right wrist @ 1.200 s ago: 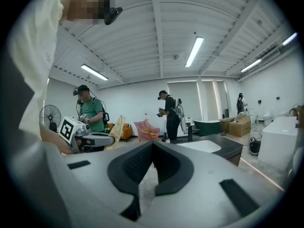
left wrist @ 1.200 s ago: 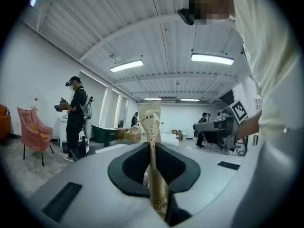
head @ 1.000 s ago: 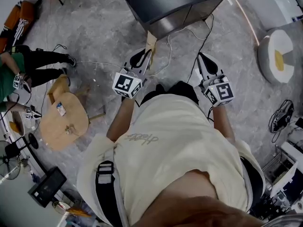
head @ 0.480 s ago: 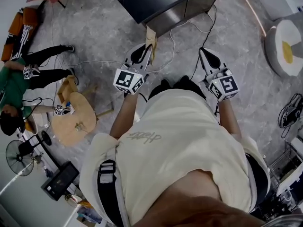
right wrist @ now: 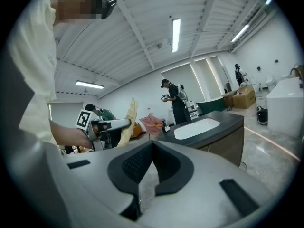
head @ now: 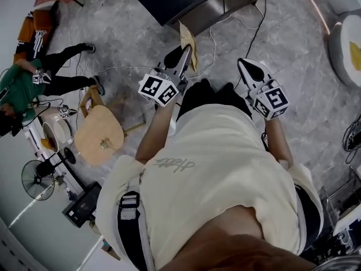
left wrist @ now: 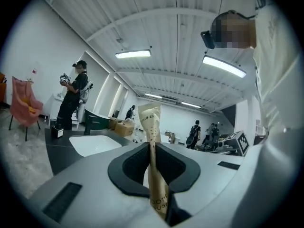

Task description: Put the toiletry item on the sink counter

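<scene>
A tan tube, the toiletry item [left wrist: 153, 127], stands upright between the jaws of my left gripper [left wrist: 153, 148], which is shut on it. In the head view the left gripper [head: 181, 54] points at the dark sink counter [head: 186, 1], with the tube [head: 188, 38] sticking out ahead of it. The counter's white basin [left wrist: 92, 144] lies ahead and to the left. My right gripper [head: 243, 62] is held beside it, shut with nothing in it [right wrist: 151, 146]. From the right gripper view I see the left gripper [right wrist: 111, 125], the tube [right wrist: 129, 118] and the counter [right wrist: 223, 120].
White and black cables [head: 214, 44] trail over the grey floor in front of the counter. A round wooden stool [head: 100, 133] stands to my left, with a seated person in green [head: 22, 83] beyond it. Another person [left wrist: 71, 96] stands at the counter's far end.
The left gripper has moved forward and a little right with the tube still clamped. The right gripper has barely shifted. The view has swung, so the stool and seated person appear further right.
</scene>
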A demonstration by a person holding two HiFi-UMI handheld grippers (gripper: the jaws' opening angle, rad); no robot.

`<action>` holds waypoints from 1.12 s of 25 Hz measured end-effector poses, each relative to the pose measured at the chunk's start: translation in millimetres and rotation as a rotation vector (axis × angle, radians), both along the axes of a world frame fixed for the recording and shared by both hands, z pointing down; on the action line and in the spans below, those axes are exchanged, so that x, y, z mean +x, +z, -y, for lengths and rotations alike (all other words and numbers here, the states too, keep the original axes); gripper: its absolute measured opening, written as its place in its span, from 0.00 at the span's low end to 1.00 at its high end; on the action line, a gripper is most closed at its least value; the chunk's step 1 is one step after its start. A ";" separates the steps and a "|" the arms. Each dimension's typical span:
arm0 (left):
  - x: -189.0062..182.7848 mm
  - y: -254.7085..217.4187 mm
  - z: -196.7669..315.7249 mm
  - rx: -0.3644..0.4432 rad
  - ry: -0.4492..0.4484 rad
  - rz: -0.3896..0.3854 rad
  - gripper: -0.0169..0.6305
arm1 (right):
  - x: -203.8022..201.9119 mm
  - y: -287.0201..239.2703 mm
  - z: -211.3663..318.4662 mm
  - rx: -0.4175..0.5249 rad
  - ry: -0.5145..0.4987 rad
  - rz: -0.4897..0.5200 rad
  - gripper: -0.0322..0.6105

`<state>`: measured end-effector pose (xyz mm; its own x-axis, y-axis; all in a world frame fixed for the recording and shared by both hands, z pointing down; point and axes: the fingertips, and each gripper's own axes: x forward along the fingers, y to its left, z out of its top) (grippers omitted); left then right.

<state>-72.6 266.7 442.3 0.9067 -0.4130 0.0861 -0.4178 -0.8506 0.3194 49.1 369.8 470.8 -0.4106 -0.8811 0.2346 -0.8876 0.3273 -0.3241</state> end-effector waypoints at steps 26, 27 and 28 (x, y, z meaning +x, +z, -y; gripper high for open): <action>31.0 36.8 281.4 -0.076 0.051 -0.076 0.08 | -2.5 -15.0 269.2 0.006 0.042 -0.093 0.04; 26.2 42.2 291.5 -0.086 0.053 -0.073 0.08 | -7.5 -13.8 281.1 0.004 0.036 -0.092 0.04; 21.8 46.9 301.0 -0.093 0.056 -0.070 0.08 | -12.1 -12.9 291.9 0.001 0.027 -0.094 0.04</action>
<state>-50.9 -34.3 489.2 0.9331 -0.3550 0.0577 -0.3447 -0.8371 0.4249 36.9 77.9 457.9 -0.3633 -0.8917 0.2702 -0.9225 0.3035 -0.2385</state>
